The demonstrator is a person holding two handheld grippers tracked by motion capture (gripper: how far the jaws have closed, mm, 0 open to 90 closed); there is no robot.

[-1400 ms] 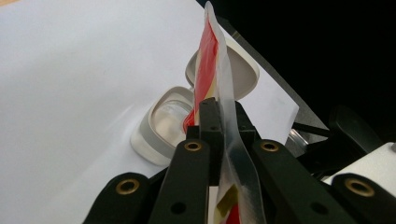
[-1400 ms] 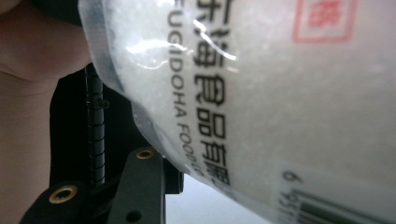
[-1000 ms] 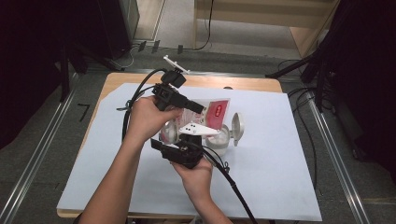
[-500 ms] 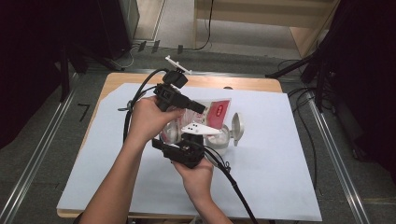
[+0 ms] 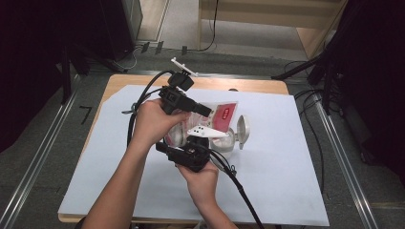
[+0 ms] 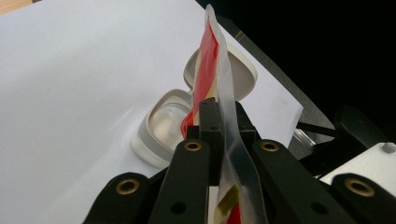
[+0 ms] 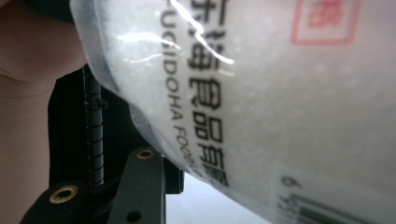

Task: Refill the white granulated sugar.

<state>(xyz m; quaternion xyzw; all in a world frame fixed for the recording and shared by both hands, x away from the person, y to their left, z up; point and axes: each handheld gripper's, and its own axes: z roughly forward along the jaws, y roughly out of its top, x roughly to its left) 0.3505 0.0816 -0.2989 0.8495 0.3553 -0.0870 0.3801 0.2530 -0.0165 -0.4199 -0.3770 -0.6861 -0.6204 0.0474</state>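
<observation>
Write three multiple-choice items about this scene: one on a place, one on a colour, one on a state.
1. Where does the open container stand?
A. on the white sheet
B. on the floor
C. on a shelf

2. What colour is the print on the clear pouch?
A. green
B. red
C. blue

3. How is the left claw?
A. wide open
B. lying on the table
C. shut on the pouch

Answers:
1 A, the left claw view shows it resting on the sheet with its lid flipped back.
2 B, red shows along the pouch edge.
3 C, both jaws pinch the pouch's clear edge.
</observation>
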